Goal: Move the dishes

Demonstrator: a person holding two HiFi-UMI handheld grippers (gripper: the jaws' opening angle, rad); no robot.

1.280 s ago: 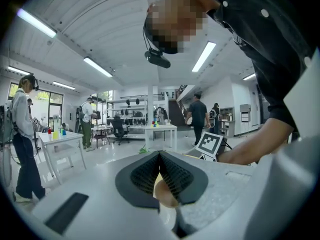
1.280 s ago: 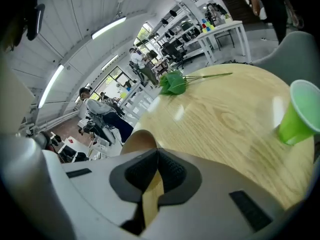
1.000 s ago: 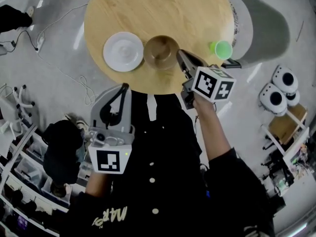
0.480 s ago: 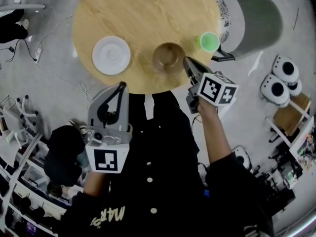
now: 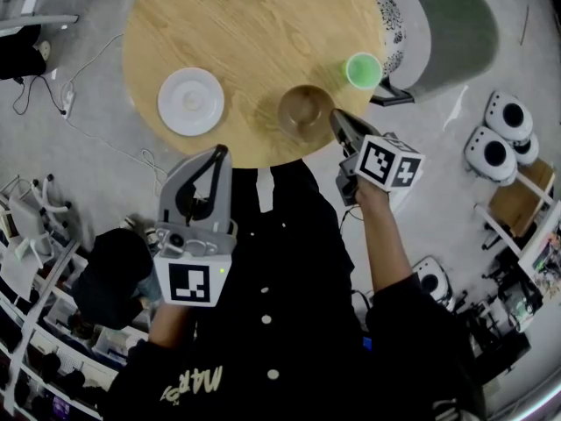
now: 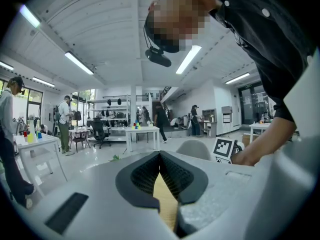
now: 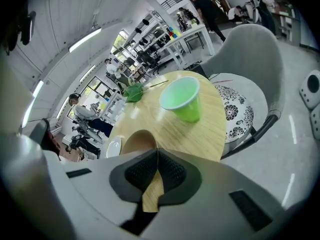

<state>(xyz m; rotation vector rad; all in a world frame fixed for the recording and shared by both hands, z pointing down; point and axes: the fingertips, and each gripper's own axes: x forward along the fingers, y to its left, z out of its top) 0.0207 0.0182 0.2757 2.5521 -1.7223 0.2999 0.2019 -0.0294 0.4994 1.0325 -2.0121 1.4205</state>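
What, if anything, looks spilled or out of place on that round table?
Nothing stands out. The white round plate, brown bowl and green plastic cup sit upright on the round wooden table, with no spill visible. The right claw is closed on the bowl's rim; the left claw is shut and empty.

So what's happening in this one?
A person is clearing a round table with two handheld grippers. The right gripper has its jaws closed at the rim of the brown bowl, apparently pinching it. Over the last second the bowl has moved away from the white plate toward the green cup. The left gripper is shut, empty, and off the table.
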